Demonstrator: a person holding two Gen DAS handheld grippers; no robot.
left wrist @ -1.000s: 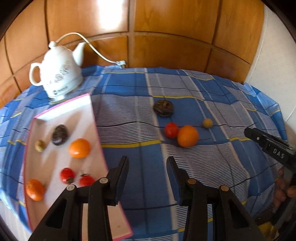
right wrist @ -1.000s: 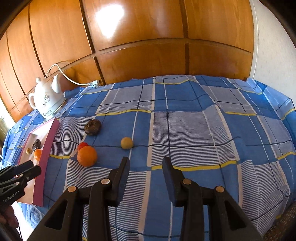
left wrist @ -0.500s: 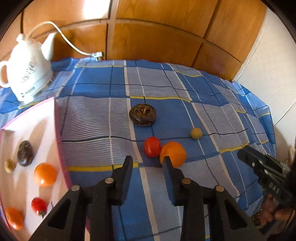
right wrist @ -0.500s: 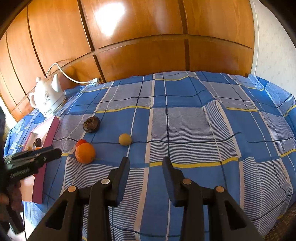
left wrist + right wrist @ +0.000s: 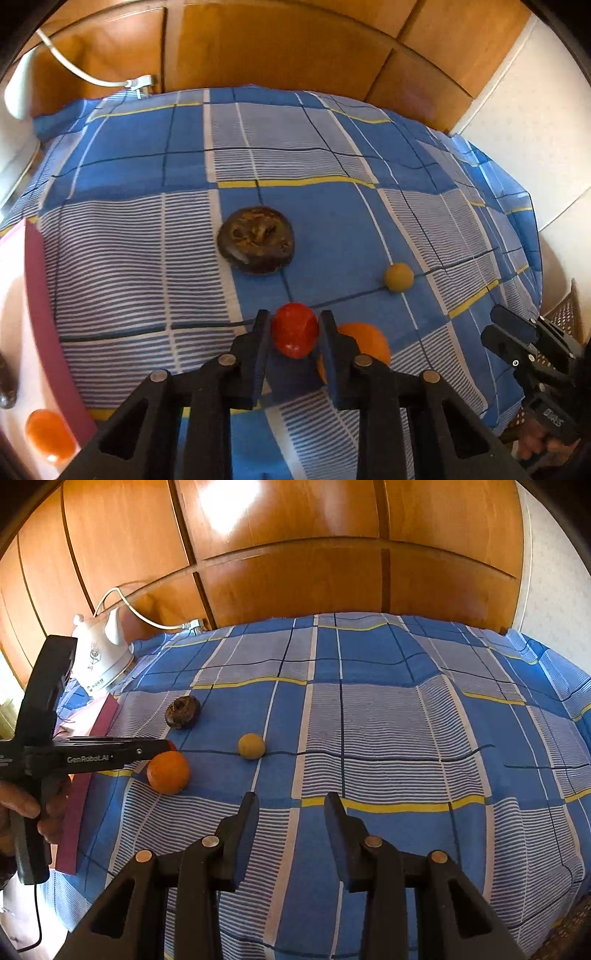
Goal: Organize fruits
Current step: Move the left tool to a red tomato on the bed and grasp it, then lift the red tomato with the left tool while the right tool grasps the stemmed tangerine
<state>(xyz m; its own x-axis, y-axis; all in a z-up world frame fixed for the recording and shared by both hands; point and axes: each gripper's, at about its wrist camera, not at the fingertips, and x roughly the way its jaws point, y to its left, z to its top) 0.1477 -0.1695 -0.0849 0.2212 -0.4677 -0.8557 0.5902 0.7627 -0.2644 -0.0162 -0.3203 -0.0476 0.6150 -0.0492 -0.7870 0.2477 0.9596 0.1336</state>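
Having swung away from the pink tray [image 5: 35, 295] and dropped forward, the left gripper [image 5: 294, 332] now brackets the red tomato [image 5: 294, 335] on the cloth, fingers seemingly touching it, the orange [image 5: 369, 345] just beside, while the right gripper [image 5: 291, 812] waits parted and empty.

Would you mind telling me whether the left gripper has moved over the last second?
Yes. The left gripper has advanced away from the pink tray toward the loose fruit and now brackets the small red tomato.

The orange [image 5: 364, 345] crowds the left tool [image 5: 293, 334]; cloth [image 5: 406, 746] rightward lies open.
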